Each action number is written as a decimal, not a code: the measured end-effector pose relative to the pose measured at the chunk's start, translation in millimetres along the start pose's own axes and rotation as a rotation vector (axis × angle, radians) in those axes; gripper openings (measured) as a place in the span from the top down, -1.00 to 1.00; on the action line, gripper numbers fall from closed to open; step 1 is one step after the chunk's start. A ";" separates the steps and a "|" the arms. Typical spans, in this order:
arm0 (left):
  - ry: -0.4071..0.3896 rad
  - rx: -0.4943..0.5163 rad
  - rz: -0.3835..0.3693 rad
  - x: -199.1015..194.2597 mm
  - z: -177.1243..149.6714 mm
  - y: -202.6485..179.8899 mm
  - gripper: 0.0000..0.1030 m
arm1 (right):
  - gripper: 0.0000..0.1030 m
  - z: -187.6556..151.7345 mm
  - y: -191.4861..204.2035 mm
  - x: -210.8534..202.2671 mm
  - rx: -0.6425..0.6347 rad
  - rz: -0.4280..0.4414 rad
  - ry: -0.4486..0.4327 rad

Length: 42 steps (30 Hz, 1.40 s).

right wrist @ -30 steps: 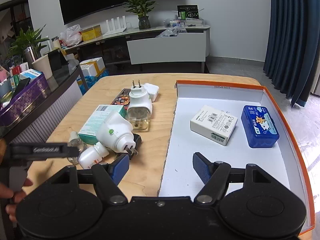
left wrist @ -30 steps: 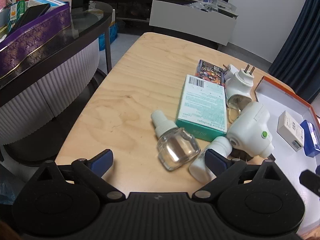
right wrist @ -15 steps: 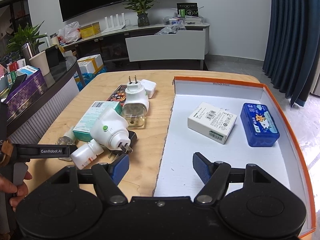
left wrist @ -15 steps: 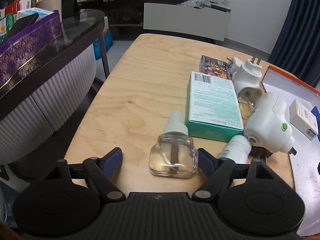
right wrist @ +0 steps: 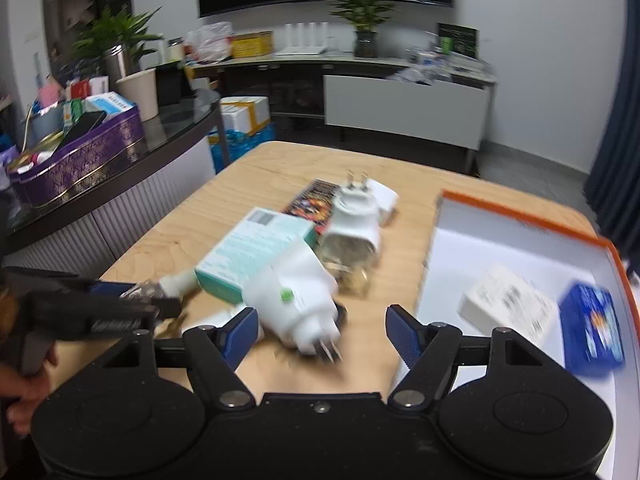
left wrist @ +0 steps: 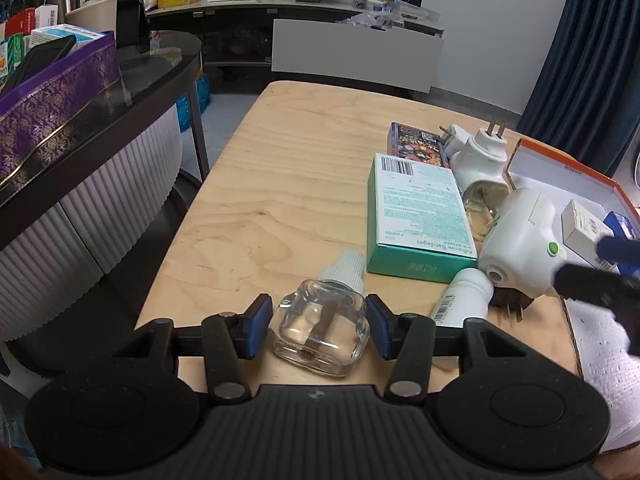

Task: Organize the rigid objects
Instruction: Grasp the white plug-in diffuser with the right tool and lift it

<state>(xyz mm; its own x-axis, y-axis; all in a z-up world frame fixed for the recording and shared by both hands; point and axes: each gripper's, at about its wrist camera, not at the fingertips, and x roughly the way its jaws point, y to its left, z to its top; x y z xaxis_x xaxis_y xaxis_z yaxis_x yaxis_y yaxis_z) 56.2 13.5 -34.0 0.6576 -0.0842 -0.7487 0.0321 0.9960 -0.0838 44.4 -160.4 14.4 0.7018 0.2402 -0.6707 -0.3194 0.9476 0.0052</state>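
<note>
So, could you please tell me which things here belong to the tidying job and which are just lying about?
Job: clear refill bottle between the closing left tool, teal bandage box, white plug-in diffuser, orange-rimmed box.
Lying about: purple tin, potted plant.

The left claw [left wrist: 318,326] sits low in the centre of its own view, angled downward, its jaws closing with a clear glass bottle [left wrist: 322,330] between the blue pads, which stand just beside its walls. In the right view a hand [right wrist: 20,392] at the lower left edge holds that claw's handle. The right claw [right wrist: 318,334], also angled down, stands wide, its jaws opening slightly and gripping nothing.
</note>
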 end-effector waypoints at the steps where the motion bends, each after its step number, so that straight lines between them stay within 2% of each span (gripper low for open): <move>1: -0.002 -0.002 -0.008 -1.4 0.2 1.0 0.00 | -0.68 4.0 1.7 6.2 -0.017 0.005 0.006; 4: -0.005 0.001 -0.022 -2.9 0.0 2.4 0.00 | -0.75 12.5 6.5 24.2 -0.046 0.011 0.042; 8: -0.002 -0.008 -0.039 -1.5 -1.5 5.7 0.00 | -0.75 12.8 7.8 39.9 -0.015 0.044 0.097; 10: -0.004 -0.005 -0.048 -1.4 -1.7 5.2 0.00 | -0.74 10.0 9.4 43.2 -0.002 0.053 0.095; 11: -0.003 -0.004 -0.052 -1.5 -2.1 4.7 0.00 | -0.70 8.7 10.2 44.7 0.005 0.073 0.093; 12: -0.004 -0.003 -0.055 -2.2 -2.5 4.2 0.00 | -0.46 7.5 10.6 45.5 0.013 0.091 0.092; 15: -0.010 0.004 -0.064 -5.4 -3.3 2.5 0.00 | -0.39 5.5 11.5 47.4 0.057 0.076 0.079; 17: -0.016 0.003 -0.071 -8.8 -3.5 3.0 0.00 | -0.05 3.3 9.5 43.9 0.094 0.061 0.065; 23: -0.045 -0.001 -0.087 -19.9 -1.9 -0.7 0.00 | 0.01 -1.0 7.2 17.2 0.096 0.043 0.026; 24: -0.049 0.000 -0.089 -22.5 -1.7 -1.9 0.00 | 0.10 -2.5 6.9 11.0 0.092 0.036 0.011; 25: -0.054 0.000 -0.090 -25.0 -1.7 -3.1 0.00 | 0.51 -3.8 5.9 4.5 0.095 0.037 -0.007; 26: -0.061 0.001 -0.092 -27.7 -1.5 -4.5 0.00 | 0.79 -4.8 4.4 -2.6 0.101 0.043 -0.026; 27: -0.067 0.003 -0.095 -30.4 -1.3 -6.1 0.01 | 0.88 -5.3 3.3 -9.4 0.102 0.038 -0.044; 28: -0.071 0.008 -0.099 -32.4 -1.1 -8.1 0.06 | 0.83 -5.9 2.5 -14.9 0.099 0.019 -0.054; 29: -0.074 0.015 -0.100 -33.6 -1.0 -10.4 0.29 | 0.80 -6.3 1.6 -17.1 0.093 0.005 -0.043; 30: -0.070 0.016 -0.106 -34.0 -0.8 -12.0 0.30 | 0.56 -7.4 0.3 -17.5 0.087 0.002 -0.031; 31: -0.070 0.012 -0.112 -34.7 -1.1 -13.0 0.29 | 0.14 -9.6 -0.5 -18.1 0.082 -0.005 -0.032; 32: -0.073 0.013 -0.111 -35.0 -2.1 -14.0 0.29 | -0.08 -12.3 -0.4 -18.6 0.078 -0.019 -0.037; 33: -0.075 0.019 -0.104 -34.6 -3.6 -15.1 0.29 | -0.44 -14.5 -0.5 -17.9 0.076 -0.023 -0.039; 34: -0.075 0.025 -0.101 -33.3 -5.5 -15.0 0.29 | -0.51 -16.7 -0.1 -16.9 0.076 -0.014 -0.042; 37: -0.050 0.019 -0.100 -23.5 -13.7 -9.0 0.29 | -0.51 -20.9 4.8 -12.4 0.061 0.006 -0.017; 40: -0.067 0.008 -0.137 -21.1 -21.5 0.0 0.17 | -0.53 -23.3 8.2 -12.6 0.067 0.012 -0.023; 41: -0.069 0.016 -0.133 -21.5 -23.1 1.3 0.01 | -0.53 -24.7 8.0 -12.9 0.072 0.014 -0.027; 42: -0.073 0.027 -0.135 -22.9 -24.8 2.3 -0.05 | -0.53 -25.3 8.6 -12.8 0.074 0.015 -0.028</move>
<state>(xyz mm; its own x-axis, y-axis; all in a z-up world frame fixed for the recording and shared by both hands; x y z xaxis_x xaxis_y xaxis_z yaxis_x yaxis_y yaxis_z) 22.5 17.0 -33.3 0.6990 -0.2160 -0.6817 0.1432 0.9763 -0.1624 16.6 -160.6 4.3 0.7150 0.2598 -0.6491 -0.2832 0.9564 0.0708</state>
